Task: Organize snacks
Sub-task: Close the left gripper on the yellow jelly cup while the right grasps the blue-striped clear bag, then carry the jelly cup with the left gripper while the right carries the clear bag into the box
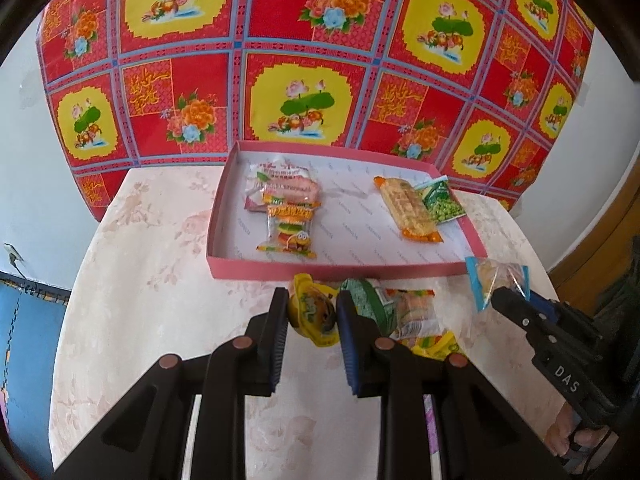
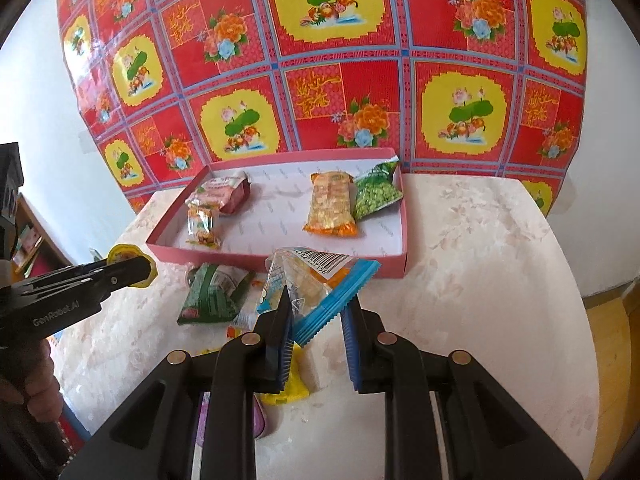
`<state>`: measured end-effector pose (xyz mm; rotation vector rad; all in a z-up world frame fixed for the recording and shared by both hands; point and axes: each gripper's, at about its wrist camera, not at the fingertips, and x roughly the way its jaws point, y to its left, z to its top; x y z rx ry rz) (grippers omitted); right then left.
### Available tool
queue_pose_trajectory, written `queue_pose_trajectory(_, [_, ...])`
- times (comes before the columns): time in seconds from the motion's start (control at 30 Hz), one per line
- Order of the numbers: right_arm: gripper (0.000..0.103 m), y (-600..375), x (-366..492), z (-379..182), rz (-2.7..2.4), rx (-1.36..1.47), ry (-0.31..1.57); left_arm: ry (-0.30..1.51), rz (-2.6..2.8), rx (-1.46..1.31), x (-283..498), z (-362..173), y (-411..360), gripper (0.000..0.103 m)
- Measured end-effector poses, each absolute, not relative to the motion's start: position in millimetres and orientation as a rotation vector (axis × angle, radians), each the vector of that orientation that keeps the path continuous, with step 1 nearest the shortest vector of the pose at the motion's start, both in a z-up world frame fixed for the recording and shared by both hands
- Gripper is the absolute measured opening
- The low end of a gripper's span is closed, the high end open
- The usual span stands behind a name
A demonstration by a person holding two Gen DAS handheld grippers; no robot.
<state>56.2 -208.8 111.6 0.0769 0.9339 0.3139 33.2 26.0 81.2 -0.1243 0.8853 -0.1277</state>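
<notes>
A pink tray on the table holds several snack packets: a burger gummy, a cracker bar and green peas. My left gripper is shut on a yellow jelly cup just before the tray. My right gripper is shut on a clear packet with blue ends, held above the table near the tray's front edge. A green packet and other snacks lie between the grippers.
The round table has a pale floral cloth. A red and yellow flowered sheet hangs behind the tray. A yellow packet and a purple item lie under my right gripper. A wooden door stands at the right.
</notes>
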Motion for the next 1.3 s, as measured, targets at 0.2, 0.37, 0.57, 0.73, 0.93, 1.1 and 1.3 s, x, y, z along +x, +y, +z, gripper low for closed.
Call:
queue_pose_trajectory(0.2, [0.023,-205,70,115,0.324,0.075,0.931,0.879,-0.130,-0.122,49,90,25,0.025])
queue_pose_trajectory(0.37, [0.023,-201,82,120,0.331,0.069,0.916,0.871,-0.122,-0.117,63,95,23,0.025])
queue_pose_trajectory(0.57, [0.023,-199,98,121,0.334,0.075,0.908,0.874,-0.124,-0.110,81,94,19,0.025])
queue_pose_trajectory(0.73, [0.023,-197,110,117,0.342,0.068,0.918,0.892,-0.122,-0.119,95,88,18,0.025])
queue_pose_trajectory(0.93, [0.023,-196,123,102,0.341,0.076,0.947,0.924,-0.111,-0.133,107,72,20,0.025])
queue_pose_trajectory(1.1, [0.023,-197,130,91,0.337,0.091,0.969,0.944,-0.104,-0.141,112,61,23,0.025])
queue_pose_trajectory(1.3, [0.023,-197,135,80,0.338,0.100,0.995,0.967,-0.097,-0.146,118,50,25,0.025])
